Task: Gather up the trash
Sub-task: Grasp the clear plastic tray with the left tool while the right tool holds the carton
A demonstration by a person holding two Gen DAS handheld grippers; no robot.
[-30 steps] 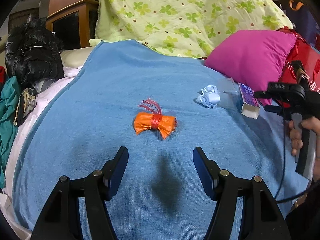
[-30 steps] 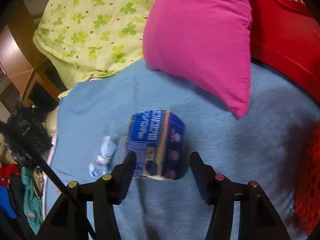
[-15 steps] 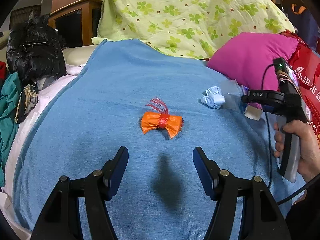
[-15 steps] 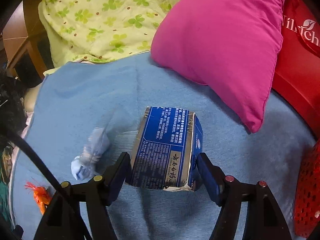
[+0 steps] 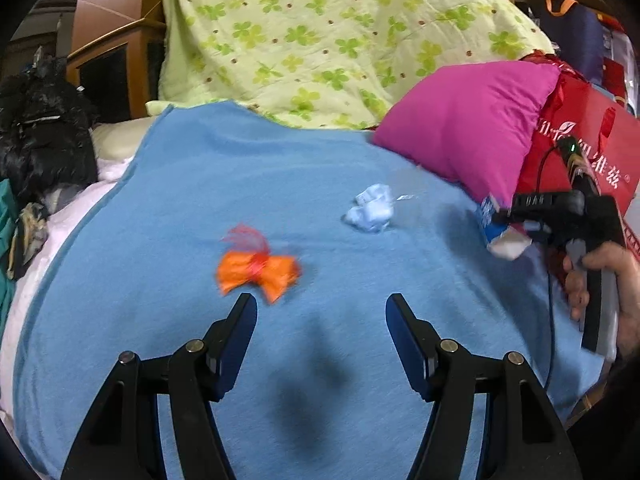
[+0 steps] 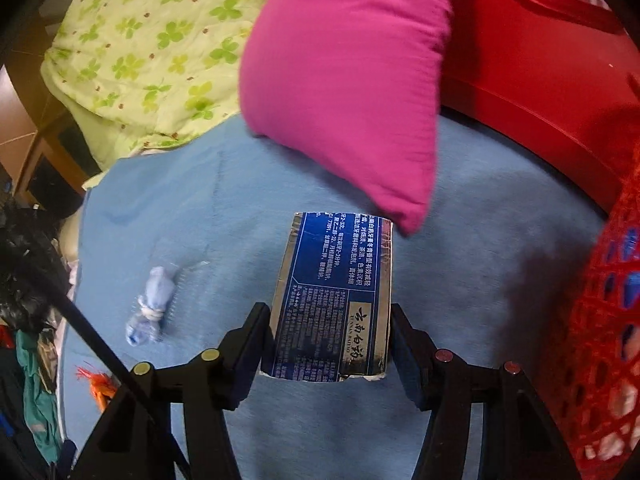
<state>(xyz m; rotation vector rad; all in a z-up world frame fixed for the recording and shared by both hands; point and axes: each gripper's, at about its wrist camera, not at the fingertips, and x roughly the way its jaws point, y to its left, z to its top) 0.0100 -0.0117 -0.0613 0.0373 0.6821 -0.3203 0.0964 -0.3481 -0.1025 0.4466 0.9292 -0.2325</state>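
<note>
My right gripper (image 6: pixel 330 332) is shut on a blue cardboard box (image 6: pixel 334 292) and holds it above the blue blanket (image 6: pixel 180 208); the box also shows in the left wrist view (image 5: pixel 498 232). My left gripper (image 5: pixel 320 320) is open and empty, just above the blanket. An orange wrapper (image 5: pixel 258 272) lies just beyond its left fingertip. A crumpled pale blue wrapper (image 5: pixel 372 208) lies further off, and shows in the right wrist view (image 6: pixel 154 304) left of the box.
A magenta pillow (image 5: pixel 464 136) and a red bag (image 5: pixel 580 152) lie at the right. A red mesh basket (image 6: pixel 600 320) stands right of the right gripper. A green floral quilt (image 5: pixel 320 40) is behind. Black clothes (image 5: pixel 36 136) pile at the left.
My right gripper has shut on the blue box and lifted it off the blanket. My left gripper has shifted right, so the orange wrapper now sits nearer its left finger.
</note>
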